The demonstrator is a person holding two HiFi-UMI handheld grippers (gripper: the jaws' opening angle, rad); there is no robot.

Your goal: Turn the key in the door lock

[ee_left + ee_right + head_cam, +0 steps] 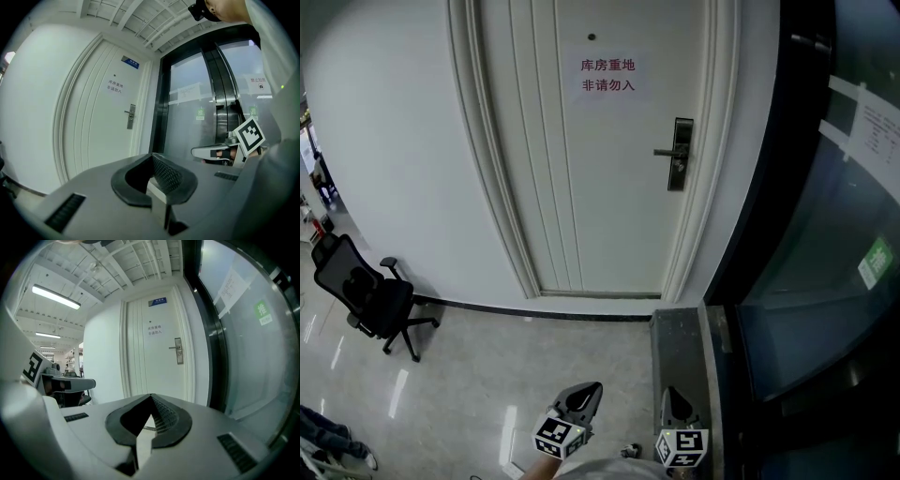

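Corridor, white door (600, 187) | lock (679, 155) on door's right edge, key not discernible | left gripper (589, 389), right gripper (672, 396): jaws together, empty | lock well ahead, straight beyond right gripper, the nearer one

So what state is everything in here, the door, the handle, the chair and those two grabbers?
Door: closed.
Door handle: level, untouched; no key can be made out.
Left gripper: shut, empty, far from the door.
Right gripper: shut, empty, far from the door.
Office chair: upright, unoccupied.
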